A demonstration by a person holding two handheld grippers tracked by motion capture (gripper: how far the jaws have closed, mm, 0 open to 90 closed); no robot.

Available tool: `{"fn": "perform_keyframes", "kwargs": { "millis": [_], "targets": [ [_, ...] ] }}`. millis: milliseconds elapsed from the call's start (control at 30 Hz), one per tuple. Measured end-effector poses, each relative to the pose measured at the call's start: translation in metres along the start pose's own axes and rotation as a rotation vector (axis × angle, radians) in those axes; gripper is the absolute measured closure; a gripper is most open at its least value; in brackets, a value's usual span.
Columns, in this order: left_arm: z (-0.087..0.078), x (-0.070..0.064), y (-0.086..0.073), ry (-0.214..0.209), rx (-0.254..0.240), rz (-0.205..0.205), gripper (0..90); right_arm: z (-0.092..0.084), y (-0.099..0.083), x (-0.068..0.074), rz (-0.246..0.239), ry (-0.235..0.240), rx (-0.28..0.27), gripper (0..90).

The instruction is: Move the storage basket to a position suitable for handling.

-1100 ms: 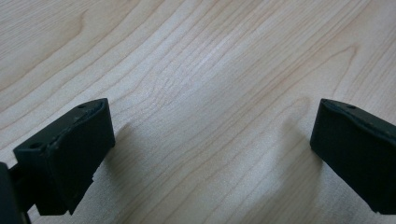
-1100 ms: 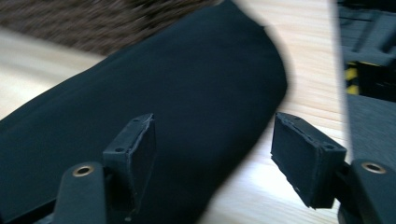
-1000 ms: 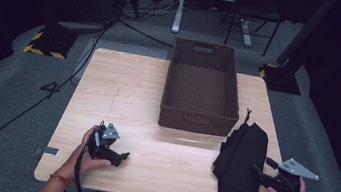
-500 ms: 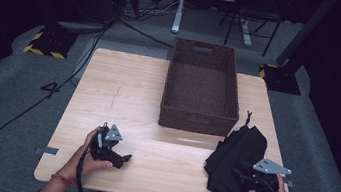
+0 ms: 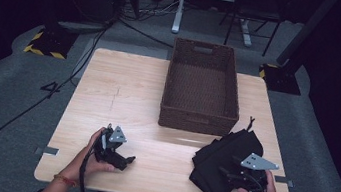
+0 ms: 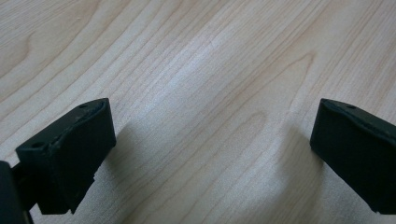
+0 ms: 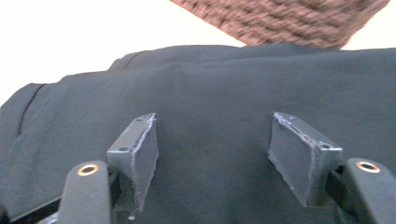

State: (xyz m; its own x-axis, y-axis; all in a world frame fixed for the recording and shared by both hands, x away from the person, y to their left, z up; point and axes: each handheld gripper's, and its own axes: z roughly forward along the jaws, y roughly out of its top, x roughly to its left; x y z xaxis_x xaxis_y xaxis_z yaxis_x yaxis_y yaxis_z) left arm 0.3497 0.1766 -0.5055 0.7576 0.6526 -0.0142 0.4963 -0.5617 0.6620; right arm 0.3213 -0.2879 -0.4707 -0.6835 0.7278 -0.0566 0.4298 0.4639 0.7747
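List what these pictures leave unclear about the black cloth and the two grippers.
- Black cloth: the high view cannot show what garment it is; dark folds merge, and the right gripper covers part of it.
- Right gripper view: whether the gripper touches the cloth cannot be told, though its jaws stand apart; the woven basket is blurred and cut off by the top edge.
- Left gripper: its body is cut off by the bottom edge, above bare table.

**Where things lie on our table**

We see the basket [image 5: 202,88] at the far middle of the table [image 5: 123,94]. The folded cloth [image 5: 222,161] lies just before its near right corner, under our right gripper [image 5: 235,176]. Our left gripper [image 5: 121,159] rests near the front left, well apart.
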Motion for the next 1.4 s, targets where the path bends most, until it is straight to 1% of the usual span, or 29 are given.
{"fn": "perform_keyframes", "kwargs": {
  "millis": [133, 167, 233, 267, 333, 367, 400, 433, 500, 567, 633, 667, 700, 767, 800, 833, 867, 900, 933, 967, 1033, 1067, 1133, 1167, 1200, 1267, 1333, 1367, 1400],
  "targets": [
    [0.0, 0.0, 0.0, 0.001, 0.0, 0.001, 0.4, -0.021, 0.0, -0.016, 0.014, -0.069, -0.056, 31.9],
    [0.0, 0.0, 0.0, 0.0, 0.0, 0.001, 0.3, -0.026, -0.001, -0.02, 0.015, -0.098, -0.062, 31.9],
    [0.0, 0.0, 0.0, 0.001, 0.0, 0.001, 0.4, -0.036, -0.003, -0.031, 0.014, -0.175, -0.07, 32.1],
    [0.0, 0.0, 0.0, 0.002, 0.0, -0.001, 0.3, -0.039, -0.004, -0.036, 0.024, -0.189, -0.075, 32.3],
    [0.001, -0.001, 0.001, 0.004, 0.0, -0.007, 0.2, -0.045, -0.008, -0.052, 0.081, -0.209, -0.091, 33.2],
    [0.001, 0.0, 0.001, 0.004, 0.002, -0.008, 0.2, -0.047, -0.012, -0.06, 0.116, -0.217, -0.092, 33.4],
    [0.001, 0.0, 0.001, 0.004, 0.002, -0.006, 0.2, -0.047, -0.015, -0.066, 0.141, -0.214, -0.09, 33.6],
    [0.001, 0.0, 0.002, 0.001, 0.005, -0.007, 0.2, -0.045, -0.018, -0.069, 0.155, -0.216, -0.079, 33.5],
    [0.002, 0.0, 0.003, 0.005, 0.01, -0.006, 0.2, -0.041, -0.021, -0.069, 0.152, -0.214, -0.064, 33.4],
    [0.003, 0.0, 0.005, 0.004, 0.012, -0.011, 0.3, -0.035, -0.023, -0.067, 0.145, -0.201, -0.049, 32.9],
    [0.004, 0.0, 0.008, 0.004, 0.016, -0.003, 1.1, -0.028, -0.023, -0.065, 0.139, -0.207, -0.023, 32.9],
    [0.004, -0.001, 0.01, 0.006, 0.013, -0.003, 3.4, -0.024, -0.024, -0.065, 0.138, -0.216, -0.011, 32.9],
    [0.004, -0.002, 0.012, 0.0, 0.008, 0.0, 7.8, -0.02, -0.024, -0.066, 0.134, -0.221, 0.002, 32.8],
    [0.004, -0.003, 0.017, -0.01, -0.006, 0.013, 24.5, -0.014, -0.026, -0.068, 0.14, -0.222, 0.018, 31.9],
    [0.003, -0.004, 0.021, -0.014, -0.015, 0.017, 21.3, -0.012, -0.027, -0.068, 0.148, -0.218, 0.019, 32.0],
    [0.002, -0.005, 0.025, -0.016, -0.032, 0.02, 13.4, -0.01, -0.027, -0.068, 0.15, -0.218, 0.022, 32.1],
    [0.002, -0.005, 0.025, -0.016, -0.032, 0.02, 14.8, -0.01, -0.027, -0.068, 0.15, -0.218, 0.022, 32.1],
    [-0.002, -0.007, 0.034, -0.028, -0.079, 0.03, 21.1, -0.009, -0.028, -0.066, 0.147, -0.217, 0.021, 32.8],
    [-0.003, -0.008, 0.039, -0.031, -0.094, 0.037, 20.4, -0.008, -0.028, -0.065, 0.143, -0.216, 0.024, 32.9],
    [-0.005, -0.01, 0.044, -0.024, -0.113, 0.04, 14.9, -0.008, -0.028, -0.063, 0.137, -0.215, 0.023, 32.9],
    [-0.009, -0.014, 0.059, -0.021, -0.171, 0.068, 19.0, -0.006, -0.028, -0.061, 0.129, -0.212, 0.024, 32.9],
    [-0.01, -0.015, 0.067, -0.03, -0.195, 0.072, 17.8, -0.006, -0.028, -0.061, 0.128, -0.211, 0.023, 32.9],
    [-0.012, -0.016, 0.081, -0.043, -0.22, 0.08, 17.8, -0.006, -0.028, -0.061, 0.135, -0.211, 0.021, 33.1],
    [-0.012, -0.017, 0.091, -0.038, -0.243, 0.094, 17.9, -0.006, -0.029, -0.061, 0.139, -0.212, 0.018, 33.1],
    [-0.012, -0.018, 0.097, -0.038, -0.257, 0.099, 18.1, -0.006, -0.029, -0.061, 0.137, -0.209, 0.018, 33.1],
    [-0.012, -0.019, 0.115, -0.045, -0.282, 0.123, 18.6, -0.006, -0.03, -0.061, 0.137, -0.207, 0.015, 33.1],
    [-0.009, -0.021, 0.131, -0.049, -0.302, 0.132, 18.8, -0.005, -0.031, -0.06, 0.141, -0.208, 0.014, 33.0],
    [-0.008, -0.022, 0.137, -0.056, -0.302, 0.137, 19.1, -0.005, -0.031, -0.06, 0.142, -0.209, 0.013, 33.1],
    [-0.005, -0.024, 0.146, -0.057, -0.308, 0.152, 19.1, -0.005, -0.031, -0.06, 0.144, -0.209, 0.014, 33.0]
  ]
}}
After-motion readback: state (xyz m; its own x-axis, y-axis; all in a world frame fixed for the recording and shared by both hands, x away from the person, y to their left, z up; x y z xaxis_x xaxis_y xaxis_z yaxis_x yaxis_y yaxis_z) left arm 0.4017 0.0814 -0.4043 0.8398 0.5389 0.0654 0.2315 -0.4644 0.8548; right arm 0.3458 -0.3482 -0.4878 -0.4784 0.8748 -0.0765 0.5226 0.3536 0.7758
